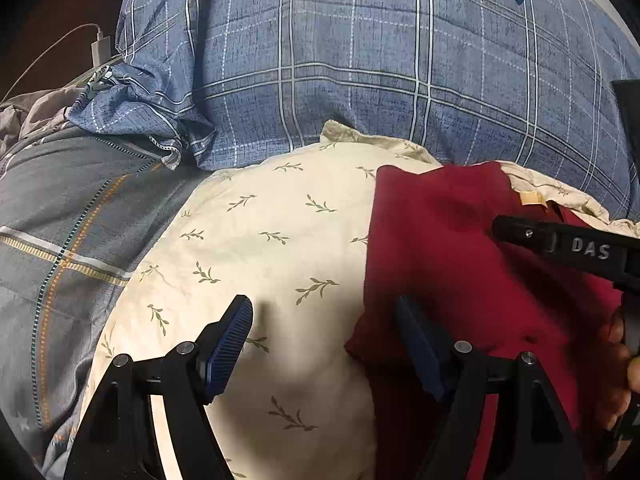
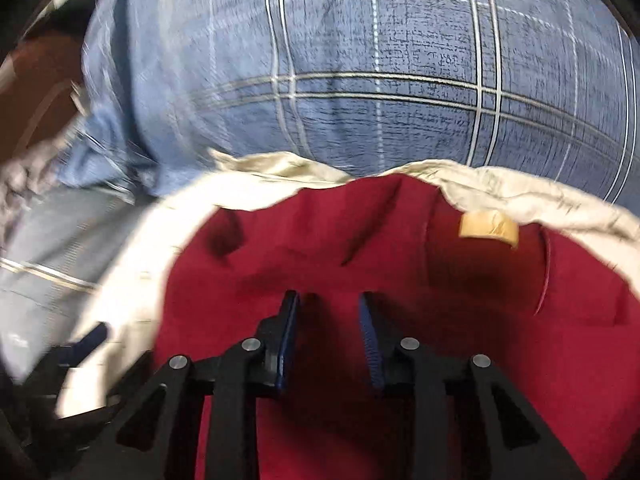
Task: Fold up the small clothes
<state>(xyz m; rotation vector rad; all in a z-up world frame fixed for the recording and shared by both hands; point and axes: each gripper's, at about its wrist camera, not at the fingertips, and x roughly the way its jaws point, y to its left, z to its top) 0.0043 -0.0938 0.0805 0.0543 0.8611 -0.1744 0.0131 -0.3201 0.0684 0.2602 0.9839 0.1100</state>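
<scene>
At far left, the grey striped bedding (image 1: 60,240) slopes away, with a white charger and cable (image 1: 98,46) at its upper edge. Beside it the cream leaf-print pillow (image 1: 260,240) offers a broad bare stretch, bounded behind by the blue plaid quilt (image 1: 360,60).

The left gripper (image 1: 324,316) hovers with jaws spread wide and nothing between them: its left pad is over bare cream cloth, its right pad over the left edge of the red garment (image 1: 460,248). The garment lies on the pillow's right part, its tan label (image 1: 530,198) near the far edge.

The right gripper (image 2: 328,304) points down at the garment's middle, jaws partly apart over red cloth (image 2: 400,240), gripping nothing visible.
</scene>
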